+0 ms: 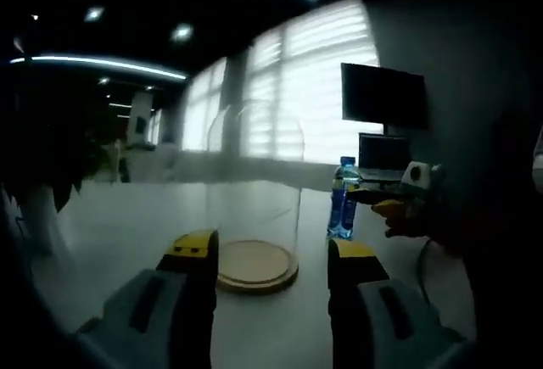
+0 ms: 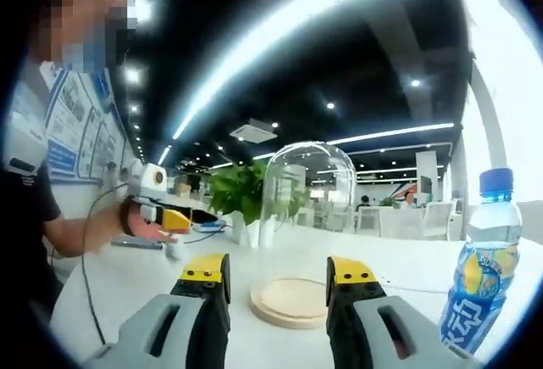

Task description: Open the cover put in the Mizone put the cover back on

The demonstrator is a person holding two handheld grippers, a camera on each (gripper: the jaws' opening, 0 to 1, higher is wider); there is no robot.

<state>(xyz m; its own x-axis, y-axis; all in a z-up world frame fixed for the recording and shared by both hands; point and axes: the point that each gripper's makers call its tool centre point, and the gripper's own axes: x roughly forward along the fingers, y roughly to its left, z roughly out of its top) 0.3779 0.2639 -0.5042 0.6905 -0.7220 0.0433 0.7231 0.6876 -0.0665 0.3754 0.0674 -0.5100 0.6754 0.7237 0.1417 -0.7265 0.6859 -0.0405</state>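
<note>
The clear glass dome cover (image 1: 254, 191) is sitting on its round wooden base (image 1: 254, 265) on the white bench (image 1: 127, 233), blue Mizone bottle (image 1: 343, 199) standing beside. Both left tongs (image 1: 271, 254) and right tongs (image 2: 277, 274) are spread, approaching; lifting the cover comes next.

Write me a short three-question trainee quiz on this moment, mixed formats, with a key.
1. True or false: the glass cover stands on its wooden base.
2. Multiple choice: where is the Mizone bottle? A) under the cover B) on the table outside the cover C) held in tongs
3. Short answer: how do the left tongs and the right tongs stand?

Key
1. True.
2. B; in the right gripper view it stands right of the cover.
3. Both open, holding nothing, aimed at the cover.
</note>
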